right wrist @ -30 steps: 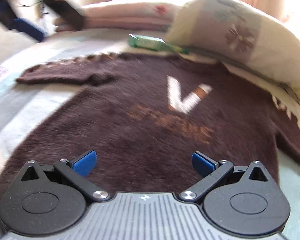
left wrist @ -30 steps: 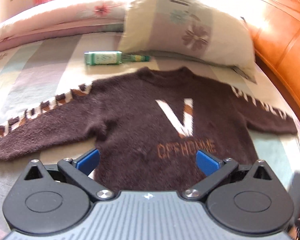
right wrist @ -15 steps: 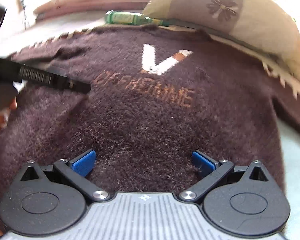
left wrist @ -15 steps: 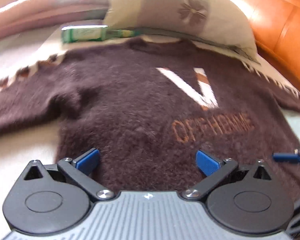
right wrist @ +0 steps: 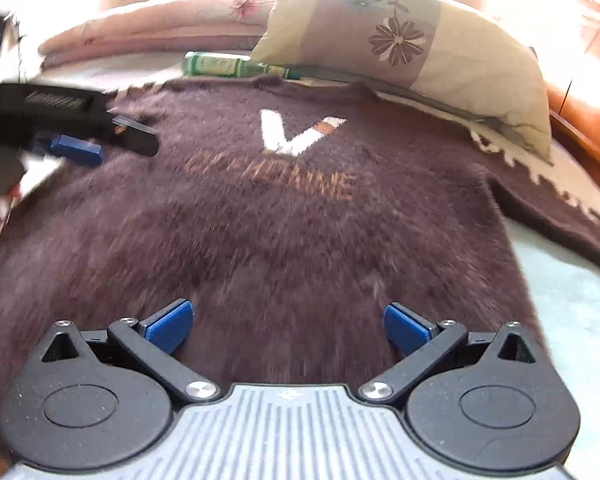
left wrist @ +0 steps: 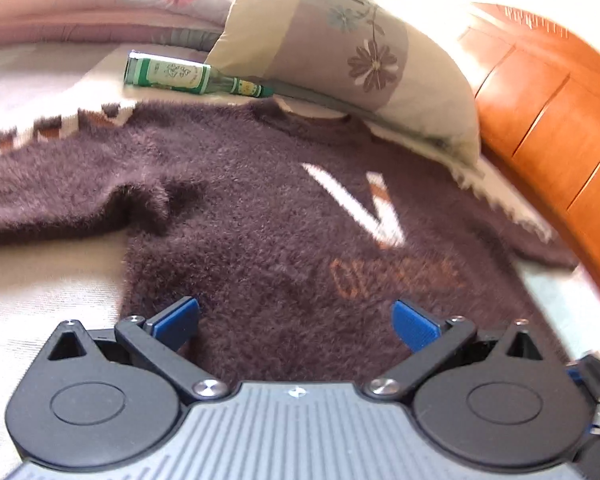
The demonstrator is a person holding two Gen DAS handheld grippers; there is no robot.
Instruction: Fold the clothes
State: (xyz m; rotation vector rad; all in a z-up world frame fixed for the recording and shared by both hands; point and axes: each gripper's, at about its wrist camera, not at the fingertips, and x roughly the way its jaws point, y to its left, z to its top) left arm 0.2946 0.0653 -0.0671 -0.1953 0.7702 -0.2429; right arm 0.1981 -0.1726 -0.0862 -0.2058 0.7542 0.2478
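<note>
A bed (left wrist: 40, 292) covered in pale sheeting is seen in both wrist views, with an orange wooden headboard (left wrist: 548, 120) at 2 o'clock in the left wrist view. A folded pink quilt (left wrist: 80, 8) is laid along the far edge at 11 o'clock. A fuzzy dark brown sweater (left wrist: 260, 220) is spread flat, front up, across the middle of the bed; a white V and orange lettering are shown on its chest, and its sleeves are stretched out toward 9 and 3 o'clock. A flowered pillow (left wrist: 352, 56) is propped at 1 o'clock, its lower edge resting at the sweater's collar and shoulder. A green bottle (left wrist: 180, 76) is laid on its side at 11 o'clock, just beyond the collar, beside the pillow. The left gripper (left wrist: 296, 320) is held over the sweater's lower left part, its blue fingers (left wrist: 176, 320) spread wide with nothing between them. The right gripper (right wrist: 286, 322) is held over the lower hem, fingers (right wrist: 168, 324) likewise wide and empty; the left gripper is seen from it at 9 o'clock
</note>
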